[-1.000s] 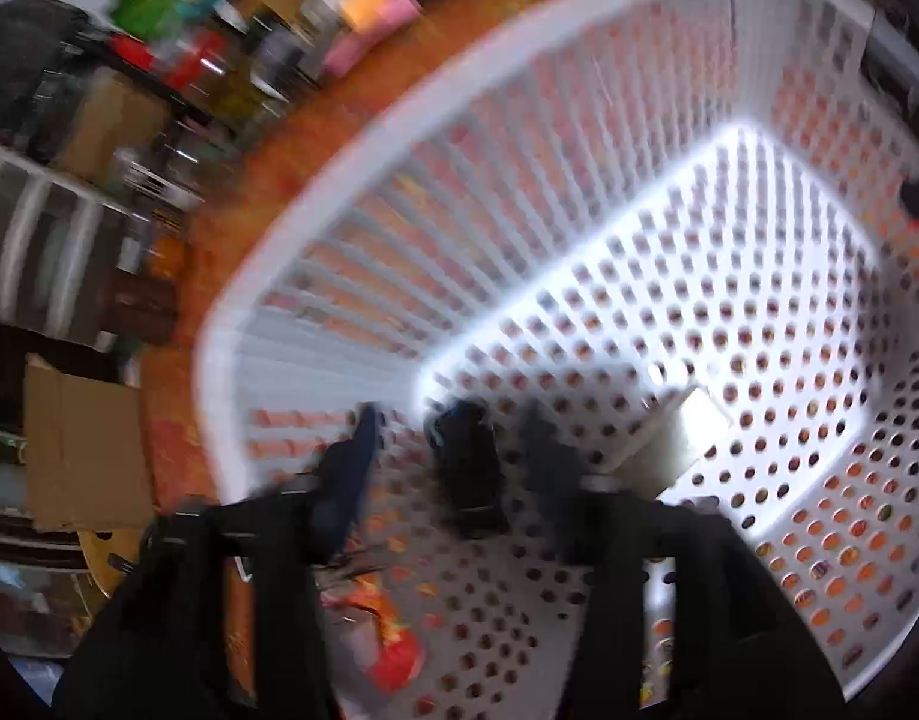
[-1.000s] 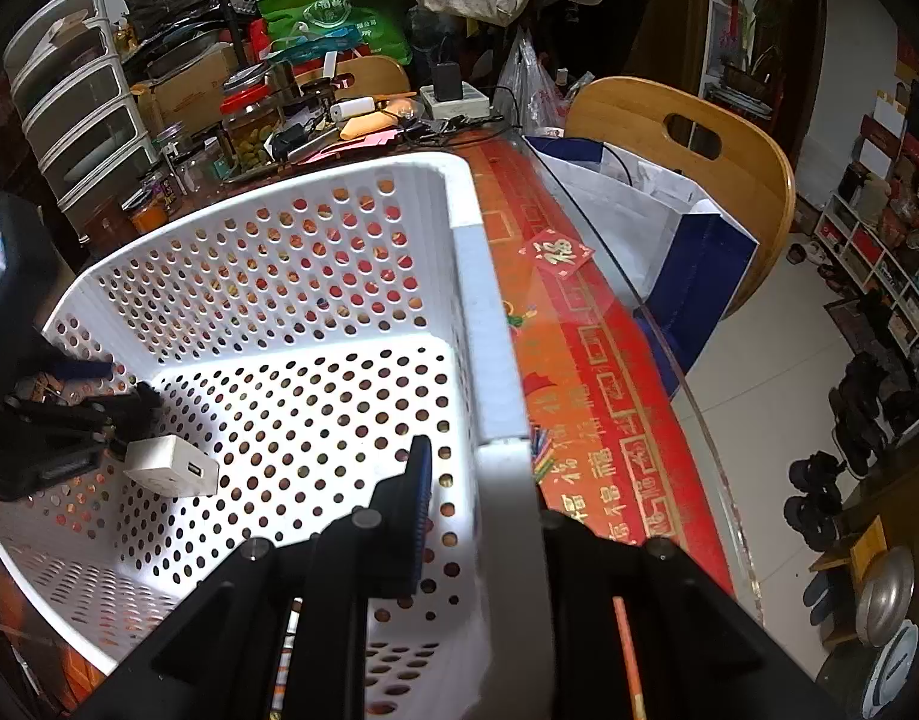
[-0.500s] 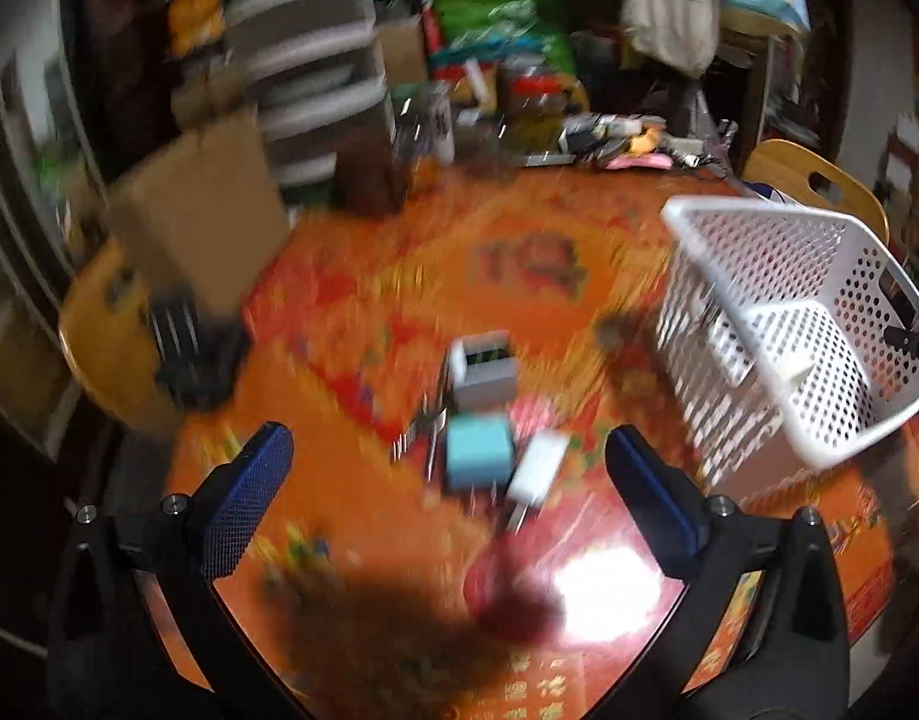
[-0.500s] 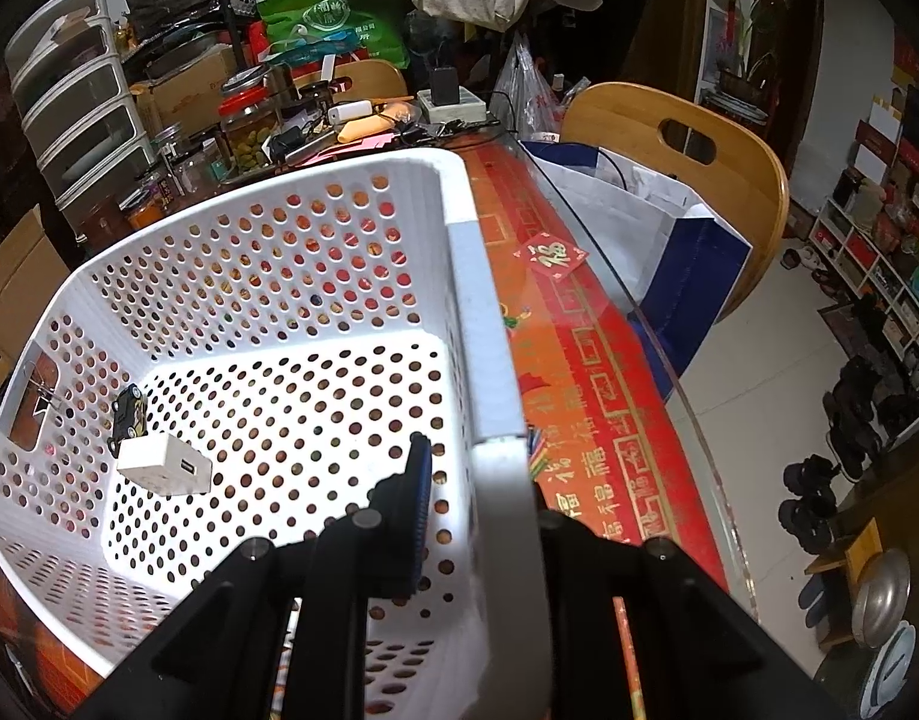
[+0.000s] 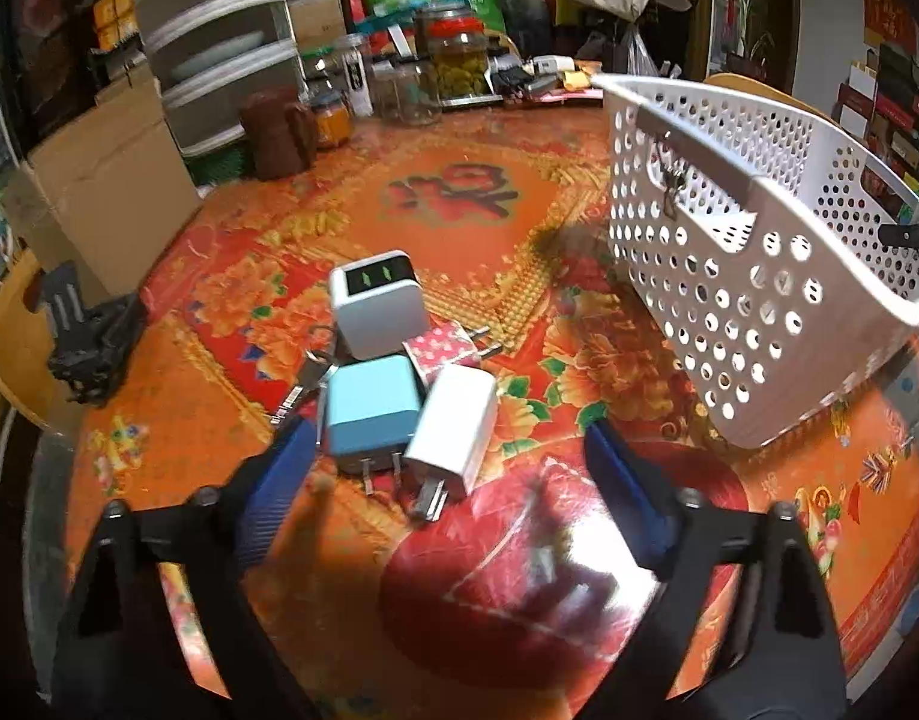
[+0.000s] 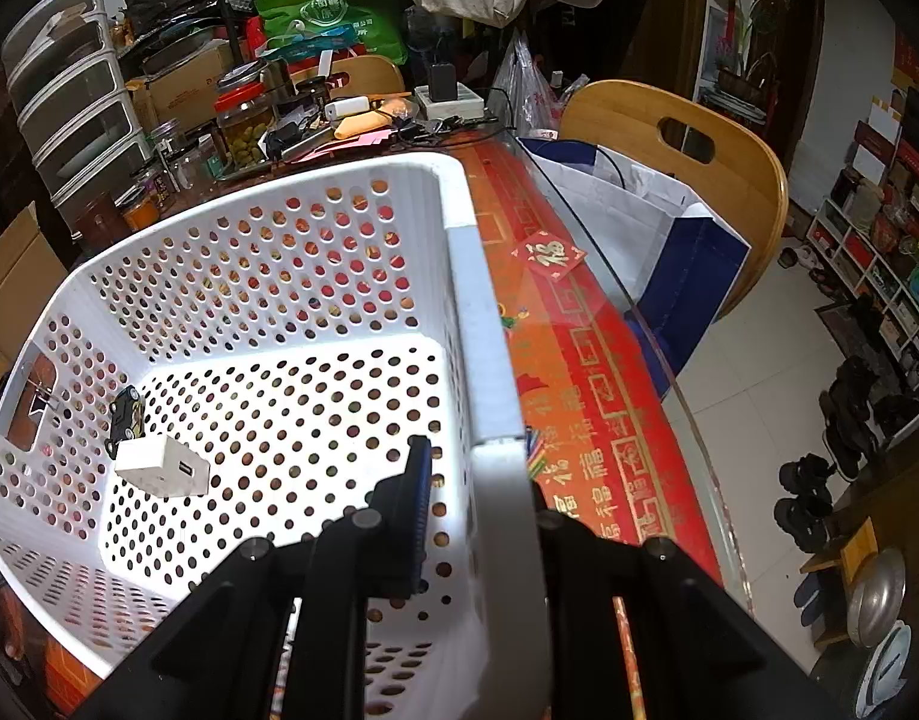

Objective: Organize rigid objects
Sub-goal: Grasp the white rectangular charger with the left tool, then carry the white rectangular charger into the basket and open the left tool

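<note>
My left gripper (image 5: 447, 468) is open and empty, low over the table just in front of a pile of chargers: a white plug (image 5: 453, 426), a light blue plug (image 5: 369, 405), a white-and-black cube charger (image 5: 378, 303) and a pink dotted plug (image 5: 444, 348). The white perforated basket (image 5: 753, 276) stands tilted at the right. My right gripper (image 6: 477, 498) is shut on the basket's rim (image 6: 483, 360). Inside the basket lie a white charger (image 6: 162, 465) and a small black toy car (image 6: 125, 414).
Keys (image 5: 306, 381) lie left of the chargers. Jars (image 5: 459, 57), a brown pot (image 5: 279, 132), plastic drawers (image 5: 219, 42) and a cardboard box (image 5: 105, 192) crowd the far side. A black gadget (image 5: 90, 339) sits at the left edge. A wooden chair (image 6: 687, 144) stands beyond the table.
My left gripper came out of the basket, swung left and dropped down close to the charger pile. The black toy car stays in the basket. The right gripper has held still.
</note>
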`<state>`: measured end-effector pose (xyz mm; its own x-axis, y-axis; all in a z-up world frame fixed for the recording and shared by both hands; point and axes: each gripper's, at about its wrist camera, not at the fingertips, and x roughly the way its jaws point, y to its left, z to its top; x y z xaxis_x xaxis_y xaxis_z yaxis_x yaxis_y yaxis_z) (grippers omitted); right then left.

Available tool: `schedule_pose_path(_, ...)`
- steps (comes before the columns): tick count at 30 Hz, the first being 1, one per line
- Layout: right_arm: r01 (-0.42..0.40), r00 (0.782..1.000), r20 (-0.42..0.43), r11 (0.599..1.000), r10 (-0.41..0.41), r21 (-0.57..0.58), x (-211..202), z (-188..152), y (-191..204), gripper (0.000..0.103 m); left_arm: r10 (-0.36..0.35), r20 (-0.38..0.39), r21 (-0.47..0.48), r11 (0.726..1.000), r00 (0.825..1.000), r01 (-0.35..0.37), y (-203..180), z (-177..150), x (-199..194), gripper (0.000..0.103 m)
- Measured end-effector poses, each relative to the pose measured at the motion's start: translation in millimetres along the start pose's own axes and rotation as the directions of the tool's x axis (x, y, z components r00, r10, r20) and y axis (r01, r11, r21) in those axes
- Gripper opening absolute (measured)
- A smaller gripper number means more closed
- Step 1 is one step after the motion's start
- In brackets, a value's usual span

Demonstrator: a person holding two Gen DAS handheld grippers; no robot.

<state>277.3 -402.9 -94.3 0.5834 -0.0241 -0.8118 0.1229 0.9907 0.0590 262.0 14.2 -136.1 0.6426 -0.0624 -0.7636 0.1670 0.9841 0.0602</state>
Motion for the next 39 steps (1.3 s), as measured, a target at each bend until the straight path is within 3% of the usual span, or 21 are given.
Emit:
schedule_pose_path(2, -0.005, 1.000, -0.001, 1.000, 0.005, 0.000, -0.4, 0.4, 0.2, 0.015, -0.017, -0.030, -0.012, 1.000, 0.999, 0.017, 1.1, 0.4, 9.4, 0.054)
schedule_pose_path(6, -0.009, 1.000, 0.000, 1.000, 0.009, 0.001, -0.7, 0.0, -0.4, 0.015, -0.018, -0.033, -0.010, 1.000, 0.999, 0.018, -0.8, 1.0, 14.2, 0.050)
schedule_pose_path(9, -0.008, 1.000, 0.002, 1.000, 0.008, 0.001, -0.7, 0.4, -0.7, 0.015, -0.024, -0.028, -0.011, 1.000, 0.999, 0.024, -3.4, 1.0, 10.6, 0.042)
schedule_pose_path(15, -0.011, 1.000, 0.003, 1.000, 0.011, -0.001, -0.6, 2.6, -0.3, 0.015, -0.020, -0.037, 0.030, 0.999, 0.999, 0.021, -17.7, -2.2, 10.1, 0.041)
schedule_pose_path(21, -0.015, 1.000, 0.005, 1.000, 0.015, -0.002, -0.5, 3.5, 0.2, 0.015, -0.009, -0.050, 0.004, 1.000, 0.999, 0.009, -14.7, 0.4, 22.0, 0.040)
schedule_pose_path(23, -0.015, 1.000, 0.005, 1.000, 0.015, -0.001, -0.6, 3.4, 0.3, 0.015, 0.011, -0.060, 0.012, 1.000, 0.998, -0.010, -15.2, -0.4, 26.5, 0.032)
schedule_pose_path(25, -0.017, 1.000, 0.006, 1.000, 0.017, 0.001, -0.8, 3.7, 0.3, 0.015, -0.014, -0.087, 0.002, 1.000, 0.996, 0.015, -13.5, -1.8, 33.0, 0.021)
schedule_pose_path(28, -0.019, 1.000, 0.008, 1.000, 0.019, 0.001, -1.1, 4.2, 0.8, 0.015, -0.028, -0.083, -0.018, 0.999, 0.996, 0.027, -10.4, -1.5, 34.2, 0.021)
schedule_pose_path(31, -0.020, 1.000, 0.007, 1.000, 0.020, -0.001, -1.0, 4.3, 1.3, 0.015, -0.026, -0.065, -0.025, 0.999, 0.998, 0.025, -9.5, -2.5, 32.7, 0.021)
schedule_pose_path(35, -0.020, 1.000, 0.007, 1.000, 0.020, 0.000, -1.0, 4.2, 1.4, 0.015, -0.026, 0.030, -0.031, 0.999, 0.999, 0.026, -8.7, -1.2, 8.5, 0.021)
schedule_pose_path(39, -0.021, 1.000, 0.007, 1.000, 0.021, 0.000, -0.9, 4.1, 1.3, 0.015, -0.006, 0.072, -0.043, 0.999, 0.997, 0.010, -3.0, 4.2, -14.7, 0.021)
